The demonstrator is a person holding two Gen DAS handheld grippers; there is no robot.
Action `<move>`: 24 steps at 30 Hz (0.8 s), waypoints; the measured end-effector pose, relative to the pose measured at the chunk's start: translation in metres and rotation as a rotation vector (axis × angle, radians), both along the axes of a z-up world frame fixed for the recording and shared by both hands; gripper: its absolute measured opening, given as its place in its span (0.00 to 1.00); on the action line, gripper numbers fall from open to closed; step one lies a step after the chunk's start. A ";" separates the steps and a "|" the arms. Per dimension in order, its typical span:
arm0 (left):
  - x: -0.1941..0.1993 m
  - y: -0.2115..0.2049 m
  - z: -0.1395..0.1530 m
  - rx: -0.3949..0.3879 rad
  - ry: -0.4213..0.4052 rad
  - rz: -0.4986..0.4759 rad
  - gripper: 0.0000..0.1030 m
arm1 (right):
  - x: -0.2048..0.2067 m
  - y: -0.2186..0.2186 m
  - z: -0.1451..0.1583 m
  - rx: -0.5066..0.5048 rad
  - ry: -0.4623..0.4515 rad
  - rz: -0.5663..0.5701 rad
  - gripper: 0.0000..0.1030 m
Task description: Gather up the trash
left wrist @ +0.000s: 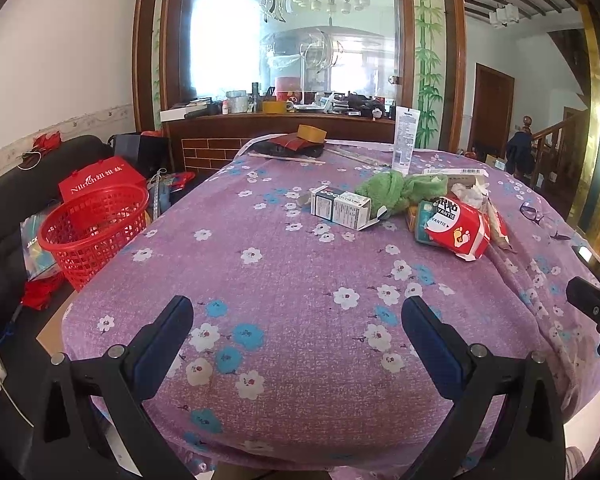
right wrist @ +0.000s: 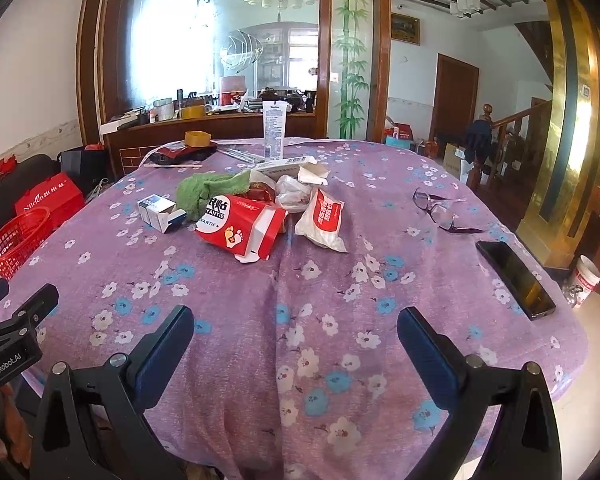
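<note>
Both claws hang wide and empty over the near edge of the purple flowered tablecloth (right wrist: 300,340): the left gripper (left wrist: 296,316) and the right gripper (right wrist: 294,326). Nothing is picked up yet, so collecting looks about to begin. A red basket (left wrist: 94,228) waits off the table's left side. Mid-table lies the litter: a red carton (right wrist: 240,230), a white packet (right wrist: 324,220), a small white box (left wrist: 340,208). Next comes a reach forward to one piece, likely the carton.

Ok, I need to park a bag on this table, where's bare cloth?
Bare: the near purple floral tablecloth, between the open red carton and both grippers. Crowded: the middle pile around the green cloth; black phone and glasses sit right.
</note>
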State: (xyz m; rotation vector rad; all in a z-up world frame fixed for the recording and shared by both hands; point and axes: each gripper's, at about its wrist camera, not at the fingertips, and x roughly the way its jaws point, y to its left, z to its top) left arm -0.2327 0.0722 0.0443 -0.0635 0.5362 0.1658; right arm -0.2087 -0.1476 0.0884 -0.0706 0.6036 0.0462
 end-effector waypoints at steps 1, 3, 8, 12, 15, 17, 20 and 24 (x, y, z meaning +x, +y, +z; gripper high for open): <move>0.000 0.000 -0.001 -0.001 0.002 0.000 1.00 | 0.000 0.001 0.000 -0.002 0.001 0.000 1.00; 0.001 0.000 -0.001 0.000 0.003 -0.001 1.00 | 0.001 0.001 -0.001 -0.002 0.005 0.000 1.00; 0.001 -0.001 -0.002 0.000 0.007 -0.003 1.00 | 0.003 0.000 -0.003 0.005 0.019 0.007 1.00; 0.002 -0.002 -0.003 0.002 0.010 -0.005 1.00 | 0.005 0.000 -0.005 0.012 0.028 0.010 1.00; 0.002 -0.002 -0.004 0.004 0.012 -0.007 1.00 | 0.006 0.002 -0.006 0.005 0.032 0.013 1.00; 0.002 -0.002 -0.004 0.001 0.015 -0.009 1.00 | 0.006 0.003 -0.007 0.006 0.032 0.016 1.00; 0.002 -0.002 -0.005 0.000 0.015 -0.011 1.00 | 0.005 0.004 -0.007 0.001 0.032 0.019 1.00; 0.002 -0.002 -0.005 -0.001 0.015 -0.011 1.00 | 0.005 0.005 -0.007 0.000 0.035 0.020 1.00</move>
